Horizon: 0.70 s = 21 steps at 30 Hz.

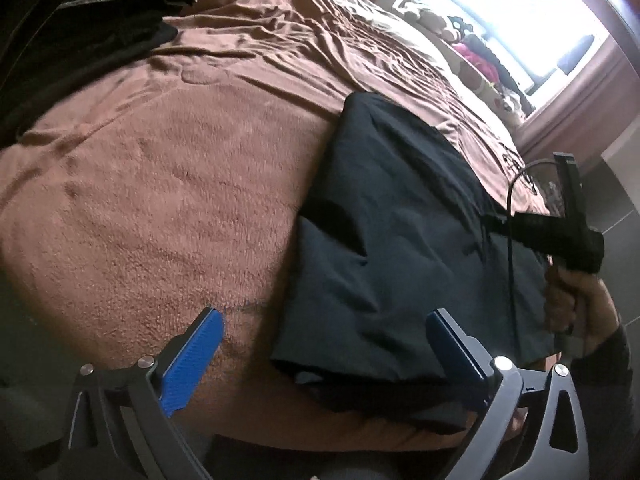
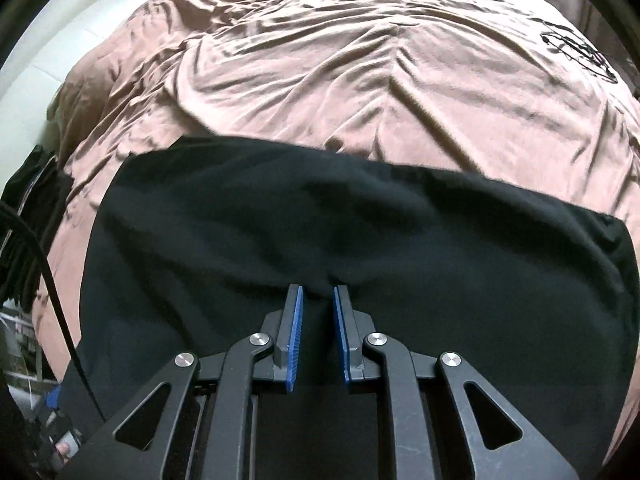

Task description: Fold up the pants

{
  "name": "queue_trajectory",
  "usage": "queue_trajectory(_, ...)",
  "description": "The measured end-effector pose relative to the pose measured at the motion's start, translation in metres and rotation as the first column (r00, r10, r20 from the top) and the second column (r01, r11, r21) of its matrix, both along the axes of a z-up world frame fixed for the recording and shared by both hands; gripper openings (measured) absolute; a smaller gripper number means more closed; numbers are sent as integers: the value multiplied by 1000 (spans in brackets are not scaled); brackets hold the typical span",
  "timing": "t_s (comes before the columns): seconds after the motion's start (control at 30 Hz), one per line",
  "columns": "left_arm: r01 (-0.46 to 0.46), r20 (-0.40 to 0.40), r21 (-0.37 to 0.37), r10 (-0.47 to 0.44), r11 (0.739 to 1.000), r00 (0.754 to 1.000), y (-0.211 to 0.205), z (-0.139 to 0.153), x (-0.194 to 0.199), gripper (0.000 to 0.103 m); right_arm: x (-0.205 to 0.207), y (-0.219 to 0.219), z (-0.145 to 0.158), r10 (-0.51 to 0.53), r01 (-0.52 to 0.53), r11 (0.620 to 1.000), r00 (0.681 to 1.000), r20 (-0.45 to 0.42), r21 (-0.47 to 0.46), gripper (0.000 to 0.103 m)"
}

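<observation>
pants point(image 2: 360, 232) long axis crosswise ahead of fingers | right gripper point(image 2: 318, 292) nearer, pinching a fold | left gripper point(image 1: 324, 320) spread wide, empty, over near corner

A wrinkled brown blanket point(image 1: 168, 184) covered the bed. Dark clothes point(image 1: 100, 12) lay at the blanket's far edge. Beyond it, stuffed toys point(image 1: 472, 40) lined a bright window point(image 1: 520, 12).

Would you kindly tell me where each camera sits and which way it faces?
Left wrist: on the open left gripper, angled down at the folded pants on the brown blanket; the right hand shows.
Right wrist: on the right gripper, pinching the pants.
Shared: pants, blanket.
</observation>
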<state>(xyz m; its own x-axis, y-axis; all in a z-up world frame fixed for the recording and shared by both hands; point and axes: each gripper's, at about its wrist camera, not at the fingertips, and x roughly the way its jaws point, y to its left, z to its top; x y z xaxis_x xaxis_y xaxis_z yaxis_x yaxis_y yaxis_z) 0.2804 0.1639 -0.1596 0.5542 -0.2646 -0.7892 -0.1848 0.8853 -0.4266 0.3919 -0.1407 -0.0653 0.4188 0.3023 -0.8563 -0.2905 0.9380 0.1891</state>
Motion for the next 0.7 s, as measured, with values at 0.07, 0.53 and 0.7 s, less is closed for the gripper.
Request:
queue_trajectory(0.07, 8, -17, 8, -8, 1000, 1000, 0, -2, 0, 102, 6, -1, -1, -10, 10, 1000, 1000, -3, -2, 13)
queue_trajectory(0.53, 68, -41, 134, -63, 989, 997, -14, -12, 7, 102, 40, -3, -9, -35, 35, 999, 999, -11, 28, 13)
queue_trajectory(0.7, 74, -44, 153, -68, 985, 997, -17, -14, 7, 102, 49, -1, -10, -34, 34, 999, 999, -6, 34, 13)
